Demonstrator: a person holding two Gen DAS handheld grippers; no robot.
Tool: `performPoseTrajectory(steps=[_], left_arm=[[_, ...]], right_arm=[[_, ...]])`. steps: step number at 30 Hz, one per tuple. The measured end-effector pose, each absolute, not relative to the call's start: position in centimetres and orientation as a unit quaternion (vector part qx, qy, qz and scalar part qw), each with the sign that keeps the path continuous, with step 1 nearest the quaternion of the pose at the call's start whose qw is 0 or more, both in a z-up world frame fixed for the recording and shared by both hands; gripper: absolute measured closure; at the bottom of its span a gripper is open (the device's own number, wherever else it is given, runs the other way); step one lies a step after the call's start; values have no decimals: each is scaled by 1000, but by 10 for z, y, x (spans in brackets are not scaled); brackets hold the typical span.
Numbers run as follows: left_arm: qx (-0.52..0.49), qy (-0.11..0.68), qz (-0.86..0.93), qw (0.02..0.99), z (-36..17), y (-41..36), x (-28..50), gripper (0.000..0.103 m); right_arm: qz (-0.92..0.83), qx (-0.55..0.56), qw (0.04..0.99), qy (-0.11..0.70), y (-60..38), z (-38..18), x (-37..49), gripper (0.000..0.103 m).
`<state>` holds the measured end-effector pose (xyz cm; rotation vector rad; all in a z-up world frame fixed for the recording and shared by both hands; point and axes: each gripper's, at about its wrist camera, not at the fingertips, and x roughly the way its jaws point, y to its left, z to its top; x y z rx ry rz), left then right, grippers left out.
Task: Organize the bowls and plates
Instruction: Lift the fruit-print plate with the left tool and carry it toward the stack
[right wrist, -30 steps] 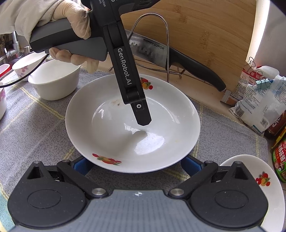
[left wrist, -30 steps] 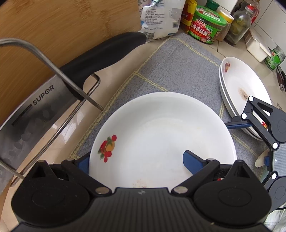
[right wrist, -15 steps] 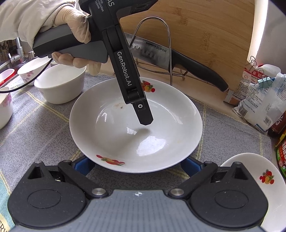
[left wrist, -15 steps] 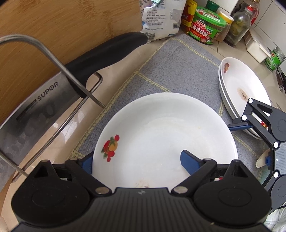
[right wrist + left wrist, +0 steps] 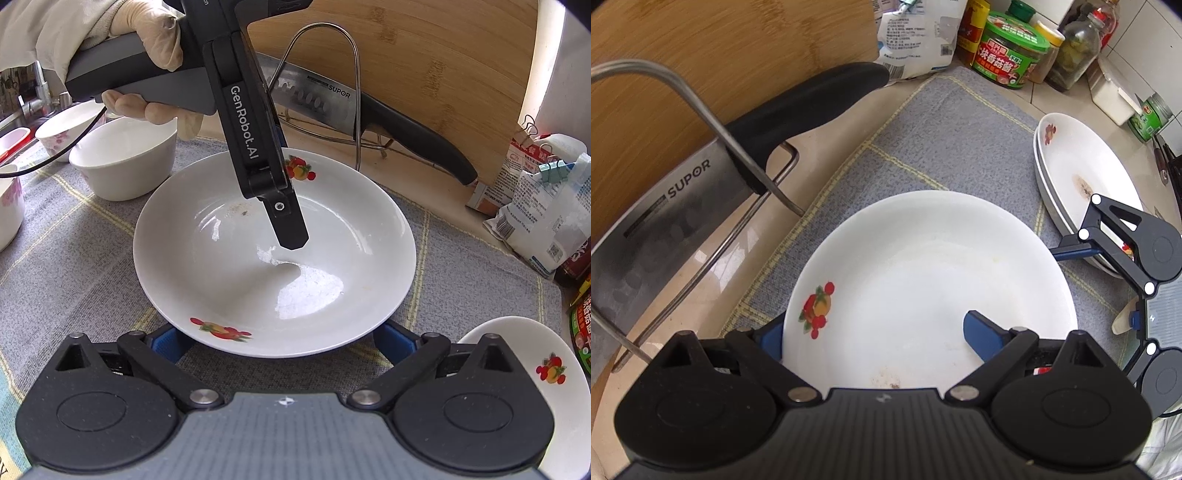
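- Where the grey mat (image 5: 74, 258) is spread, a white bowl (image 5: 122, 166) is seen at the left.
- The fruit-printed plate (image 5: 229, 266) is set mid-mat. Its rim is straddled, not clamped, by the left gripper (image 5: 875, 328), whose jaws have just been closing.
- The right gripper (image 5: 280, 343) is held spread wide at the plate's near edge, with nothing grasped.
- Stacked plates (image 5: 524, 354) are seen at the right.

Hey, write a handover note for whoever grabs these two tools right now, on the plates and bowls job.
Left tool: open, jaws have just been closing. One finger is inside the white fruit-print ceramic plate, the other outside its rim; no grip yet.
Right tool: open, low at that plate's near edge.
Done: two matching white plates stacked beside it on the grey cloth mat.
Left: grip this plate, probably add it to the stack; the round white bowls sit apart.
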<state>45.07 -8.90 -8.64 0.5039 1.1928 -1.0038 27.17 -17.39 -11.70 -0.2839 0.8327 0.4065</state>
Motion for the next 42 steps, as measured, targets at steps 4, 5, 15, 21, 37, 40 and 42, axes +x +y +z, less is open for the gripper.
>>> performPoseTrajectory(steps=[4,5,15,21,37,40,42], left_arm=[[221,531,-449,684,-86,-88,451,9],[221,531,-449,684,-86,-87,451,9],[221,528,-442,691,-82,-85,445,10],[213,523,-440,698,-72,-80,438,10],[216,503,-434,716,-45,-83,402,11],[218,498,-436,717,-42,-84,394,11],[218,497,-436,718,-41,-85,389,11]], right_arm=[[198,-136,888,392,-174,-116,269,1],[199,-135,888,391,-174,-116,268,1],[206,-130,889,387,-174,-110,263,1],[209,-137,890,381,-173,-102,257,1],[203,-142,895,370,-176,-73,224,1],[201,-142,896,370,-178,-69,216,1],[200,-140,896,370,-181,-67,211,1]])
